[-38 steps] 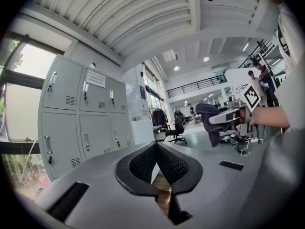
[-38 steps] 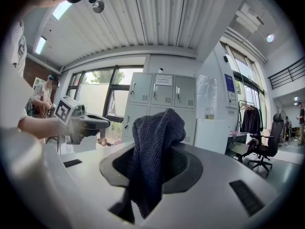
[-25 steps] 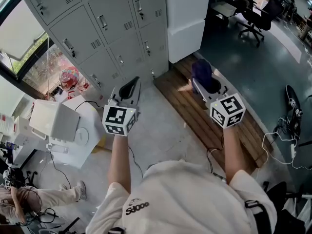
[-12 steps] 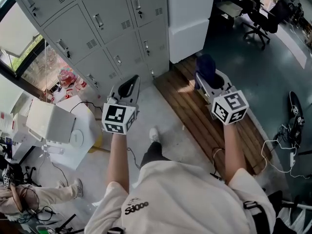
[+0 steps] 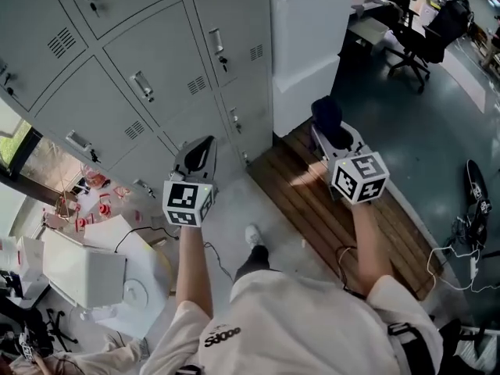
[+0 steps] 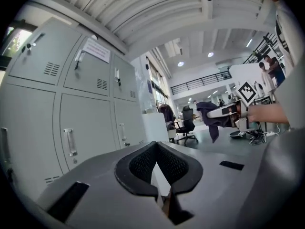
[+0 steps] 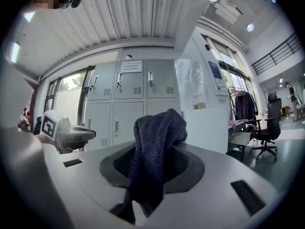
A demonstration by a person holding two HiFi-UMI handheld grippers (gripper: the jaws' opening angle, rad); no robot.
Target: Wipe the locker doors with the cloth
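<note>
Item under inspection: the dark navy knitted cloth (image 7: pixel 155 147) is clamped in the right tongs (image 5: pixel 334 135), whose jaws are closed on its middle. 1 bunched fold stands above the jaws and the loose end hangs below them. The cloth is clear of the grey metal locker doors (image 5: pixel 156 76) and touches none of them. In the head view it is held off the right end of the locker bank, level with the lowest doors.

The left tongs (image 5: pixel 200 151) are empty: the 2 black ribbed pads (image 6: pixel 143 163) meet at their tips with nothing between them. These tongs point at the lower doors of the bank, near them but apart.

All doors in view are closed, each with a chrome handle (image 5: pixel 141 87) and a louvred vent (image 5: pixel 195 84). 1 upper door carries a white paper notice (image 6: pixel 96 50).

A white block-shaped cabinet (image 5: pixel 308 30) stands directly against the right end of the locker bank. A brown slatted wooden platform (image 5: pixel 328 201) runs along the floor from the foot of that end. A black office chair (image 5: pixel 406 30) stands well to the right of the lockers. White cartons (image 5: pixel 86 268) lie off the bank's left end.
</note>
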